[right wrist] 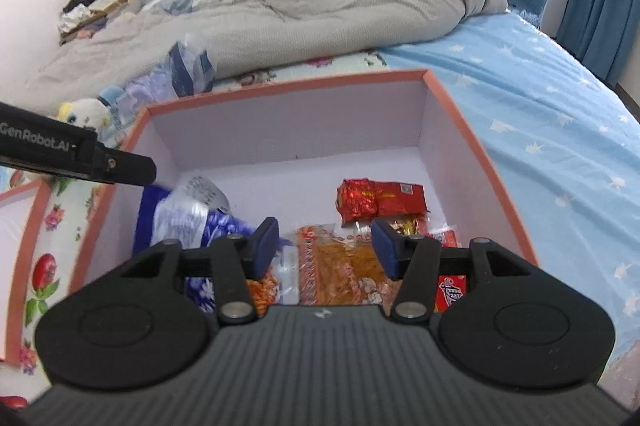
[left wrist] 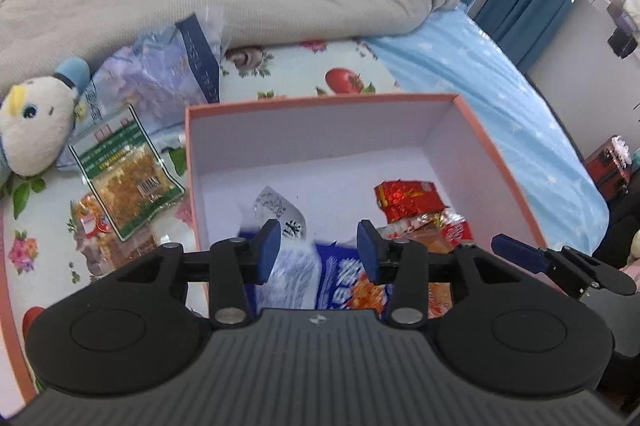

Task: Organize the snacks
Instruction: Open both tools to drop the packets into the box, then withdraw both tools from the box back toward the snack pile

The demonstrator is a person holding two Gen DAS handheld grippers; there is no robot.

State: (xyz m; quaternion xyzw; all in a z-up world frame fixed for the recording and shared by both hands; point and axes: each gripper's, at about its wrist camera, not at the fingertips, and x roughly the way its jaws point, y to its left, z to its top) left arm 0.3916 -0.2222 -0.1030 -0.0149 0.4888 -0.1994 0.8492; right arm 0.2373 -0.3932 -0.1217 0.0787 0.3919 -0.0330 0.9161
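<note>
Claws both released above the snack box, nothing held.

Left claw (left wrist: pixel 318 246) and right claw (right wrist: pixel 326 246) hang with jaws apart over the pink-rimmed box (left wrist: pixel 496 145) on the bed; inside lie a blue-and-white packet (left wrist: pixel 320 278), a red foil packet (left wrist: pixel 408 197) and an orange snack pack (right wrist: pixel 340 266). Outside, left of the box, a green-edged packet (left wrist: pixel 128 173) lies over another red-labelled pack, with a large pale-blue bag (left wrist: pixel 160 77) near a plush toy (left wrist: pixel 36 121). The next pick is probably the green-edged packet: grip one sealed edge, lift it over the rim, and set it flat in the bare far half of the box so nothing piles up.
</note>
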